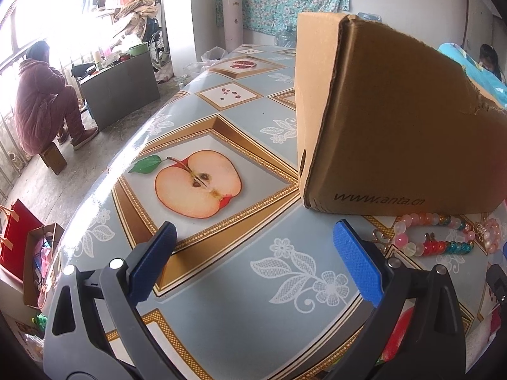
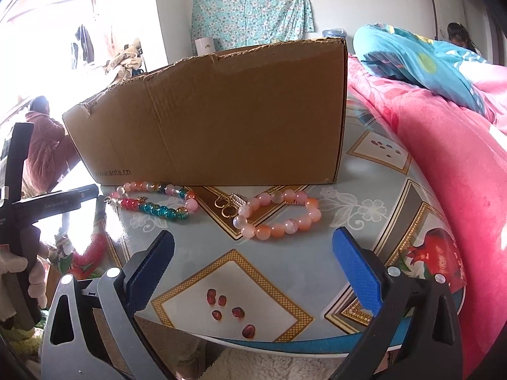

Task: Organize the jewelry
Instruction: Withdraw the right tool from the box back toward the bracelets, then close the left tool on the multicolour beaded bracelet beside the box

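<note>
Lying on the table [image 2: 285, 272] in front of the box [image 2: 221, 117], the jewelry is waiting to be sorted — nothing is being held yet. The pink bracelet [image 2: 279, 215] is resting as an open loop just before the box wall, and the mixed bracelet [image 2: 155, 202], with red, teal and pale beads, is lying to its left, near the box corner. Between them some small gold pieces [image 2: 229, 204] are sitting, perhaps earrings or a clasp; I cannot tell which, and they seem to be touching the pink bracelet.

The right gripper [image 2: 253, 253] is hovering low over the table with its jaws spread wide and empty, pointing toward the pink bracelet, probably because this one is the nearest and the easiest to pick. The left gripper [image 1: 253, 247] is also spread and empty — it is facing the bare tablecloth beside the box [image 1: 380, 120], with the beads [image 1: 443, 237] far at its right edge. I judge it is staying aside so the right one has free room.

The box is standing close behind the jewelry, probably as the place where the pieces are going; its inside is not showing in either view. A thin gold piece may slip from wide pads.
</note>
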{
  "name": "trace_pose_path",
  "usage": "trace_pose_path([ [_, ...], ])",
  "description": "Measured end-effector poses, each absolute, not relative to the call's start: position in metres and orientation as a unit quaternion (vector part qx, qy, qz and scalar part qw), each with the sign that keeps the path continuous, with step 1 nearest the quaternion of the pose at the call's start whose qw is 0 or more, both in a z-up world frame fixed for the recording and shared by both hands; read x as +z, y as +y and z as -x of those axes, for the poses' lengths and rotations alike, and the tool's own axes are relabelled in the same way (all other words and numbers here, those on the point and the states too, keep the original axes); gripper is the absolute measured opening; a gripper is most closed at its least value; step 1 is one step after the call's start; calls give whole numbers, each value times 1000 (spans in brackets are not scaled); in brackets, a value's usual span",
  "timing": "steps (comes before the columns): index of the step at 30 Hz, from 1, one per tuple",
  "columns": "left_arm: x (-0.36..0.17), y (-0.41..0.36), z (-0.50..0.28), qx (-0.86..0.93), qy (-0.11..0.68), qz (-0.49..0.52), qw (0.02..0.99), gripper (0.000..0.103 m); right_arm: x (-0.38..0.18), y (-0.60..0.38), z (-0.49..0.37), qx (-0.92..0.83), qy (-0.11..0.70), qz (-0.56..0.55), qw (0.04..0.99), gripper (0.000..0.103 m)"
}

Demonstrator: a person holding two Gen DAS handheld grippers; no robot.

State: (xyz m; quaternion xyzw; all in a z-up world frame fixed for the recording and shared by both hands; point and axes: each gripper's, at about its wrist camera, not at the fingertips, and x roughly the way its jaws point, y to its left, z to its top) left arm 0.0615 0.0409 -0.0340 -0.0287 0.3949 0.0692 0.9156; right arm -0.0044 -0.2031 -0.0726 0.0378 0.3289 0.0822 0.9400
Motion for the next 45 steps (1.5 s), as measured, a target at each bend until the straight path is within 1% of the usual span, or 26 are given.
trace_pose_path([
  [3,-34,44,-63,52,394,21,918,96,-68,-206,5,81,335,-47,938,97],
  [9,-36,49,-61,33,380,14,924,96,-37,-195,5,117,322,-47,938,89],
  [12,-37,50,-60,28,378,12,925,96,-25,-187,-4,150,330,-53,931,85],
  [14,-34,50,-59,19,378,9,926,96,-23,-183,-13,165,345,-64,922,78],
  [17,-24,51,-49,-6,355,15,935,96,-26,-179,-23,176,371,-86,908,68],
  [22,-8,44,-42,-84,339,30,937,95,-35,-171,-36,187,406,-104,888,52],
  [23,-6,41,-45,-100,340,32,934,92,-37,-171,-38,189,412,-106,885,49],
  [24,-4,37,-46,-117,343,34,931,82,-38,-170,-40,190,418,-108,882,47],
  [25,-4,33,-49,-131,347,34,928,76,-40,-169,-43,190,424,-107,879,43],
  [26,-4,29,-52,-143,353,34,924,71,-41,-169,-45,190,429,-107,877,41],
  [27,-5,23,-53,-153,359,32,920,65,-43,-170,-47,189,433,-107,875,41],
  [28,-7,18,-57,-162,366,29,916,62,-44,-169,-49,189,438,-106,873,39],
  [29,-9,13,-60,-170,374,25,911,56,-45,-168,-50,188,442,-103,871,36],
  [31,-14,2,-67,-181,389,14,903,48,-48,-166,-52,189,449,-98,868,35],
  [33,-19,-7,-73,-188,404,5,895,39,-50,-163,-54,186,455,-93,866,34],
  [35,-24,-12,-78,-193,416,2,889,33,-52,-162,-57,187,460,-90,863,32],
  [39,-26,-21,-82,-195,422,-11,885,26,-56,-156,-62,186,467,-74,861,28],
  [41,-26,-25,-84,-194,424,-18,884,23,-58,-150,-63,186,470,-64,861,24],
  [45,-26,-31,-87,-192,427,-27,883,19,-57,-141,-65,184,468,-39,863,21],
])
